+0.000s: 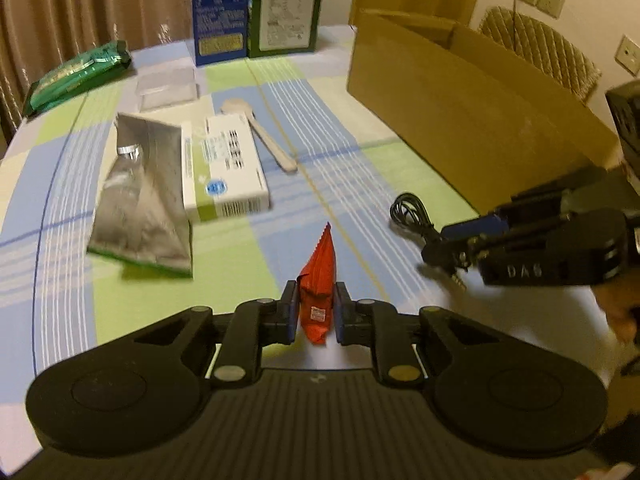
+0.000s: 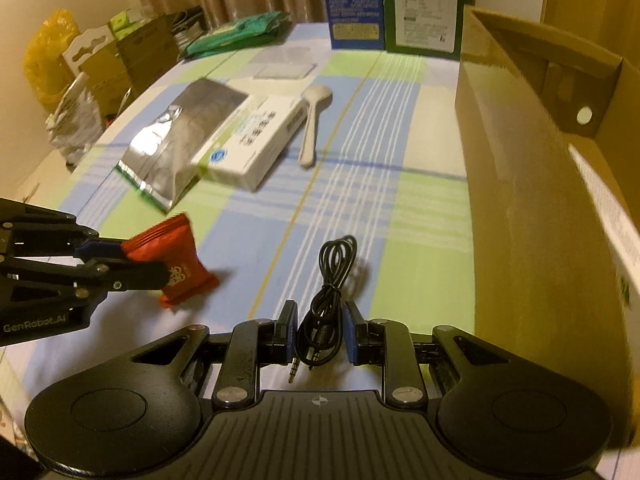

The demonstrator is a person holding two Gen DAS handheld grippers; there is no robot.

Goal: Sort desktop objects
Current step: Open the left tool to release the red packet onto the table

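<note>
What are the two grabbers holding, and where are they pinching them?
The left gripper pinches a red snack packet near its lower end. The right gripper pinches a coiled black cable near its plug end.

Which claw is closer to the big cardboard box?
Right. The right claw, gripping the black cable, sits right beside the cardboard box. The left claw, holding the red packet, is farther away.

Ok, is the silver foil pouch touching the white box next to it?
Touching. In the left wrist view the silver foil pouch overlaps the white box's long edge with no tablecloth between; the right wrist view shows the same.
</note>
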